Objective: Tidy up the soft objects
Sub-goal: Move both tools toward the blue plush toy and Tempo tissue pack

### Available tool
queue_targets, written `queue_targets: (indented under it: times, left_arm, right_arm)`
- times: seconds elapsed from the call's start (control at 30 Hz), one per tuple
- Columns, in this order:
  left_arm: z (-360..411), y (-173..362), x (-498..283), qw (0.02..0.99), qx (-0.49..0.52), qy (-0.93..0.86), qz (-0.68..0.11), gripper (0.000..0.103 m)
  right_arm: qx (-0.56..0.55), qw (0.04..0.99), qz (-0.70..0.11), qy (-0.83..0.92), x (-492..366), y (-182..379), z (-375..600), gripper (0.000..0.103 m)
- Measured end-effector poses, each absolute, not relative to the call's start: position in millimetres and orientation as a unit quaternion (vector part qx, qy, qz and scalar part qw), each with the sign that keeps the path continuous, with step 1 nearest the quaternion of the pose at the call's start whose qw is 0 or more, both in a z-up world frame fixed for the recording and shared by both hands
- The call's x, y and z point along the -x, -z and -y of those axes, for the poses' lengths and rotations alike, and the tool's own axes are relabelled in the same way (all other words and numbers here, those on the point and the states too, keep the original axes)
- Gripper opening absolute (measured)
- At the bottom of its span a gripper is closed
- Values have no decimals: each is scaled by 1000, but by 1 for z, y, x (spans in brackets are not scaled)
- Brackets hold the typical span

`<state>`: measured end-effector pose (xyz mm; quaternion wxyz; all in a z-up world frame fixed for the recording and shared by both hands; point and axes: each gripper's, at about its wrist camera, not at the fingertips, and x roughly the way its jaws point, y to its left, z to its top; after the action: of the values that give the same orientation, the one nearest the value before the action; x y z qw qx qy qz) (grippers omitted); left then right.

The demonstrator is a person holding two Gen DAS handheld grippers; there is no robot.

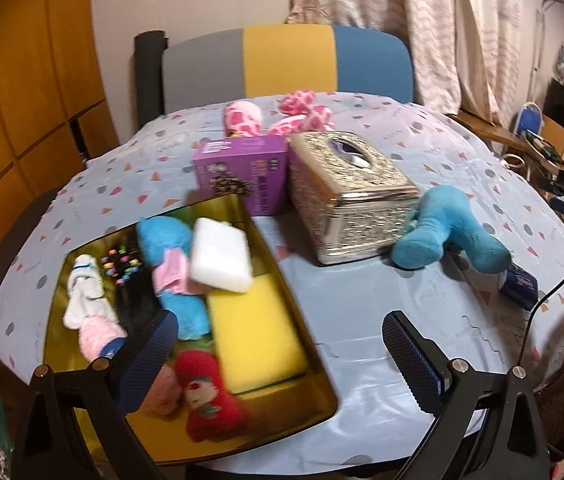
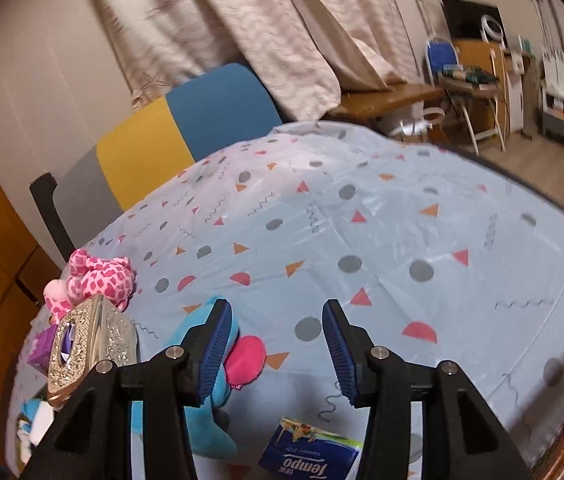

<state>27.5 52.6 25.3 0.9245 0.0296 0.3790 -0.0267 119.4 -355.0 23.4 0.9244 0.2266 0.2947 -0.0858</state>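
Observation:
A gold tray (image 1: 218, 206) at the left of the table holds a white sponge (image 1: 220, 254), a yellow sponge (image 1: 254, 332), a blue towel (image 1: 166, 240), a white sock (image 1: 82, 292) and a red plush (image 1: 206, 400). My left gripper (image 1: 282, 360) is open over the tray's right edge, holding nothing. A blue plush toy (image 1: 441, 236) lies beside the silver tissue box (image 1: 345, 192). A pink spotted plush (image 1: 301, 112) lies at the far edge. My right gripper (image 2: 278, 344) is open and empty, its left finger just in front of the blue plush toy (image 2: 202, 432).
A purple box (image 1: 242, 172) stands against the tissue box. A blue tissue pack (image 2: 313, 456) lies near the blue plush. The patterned tablecloth (image 2: 361, 220) stretches bare to the right. A grey, yellow and blue chair back (image 1: 289, 60) stands behind the table.

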Motion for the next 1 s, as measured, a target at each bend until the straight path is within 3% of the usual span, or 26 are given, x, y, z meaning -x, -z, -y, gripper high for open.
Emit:
queue_targets:
  times: [1.0]
  left_arm:
    - [62,3,-54,884,-63,162,-433,102]
  right_arm:
    - [-319,882,-333,98,-123,2,386,51]
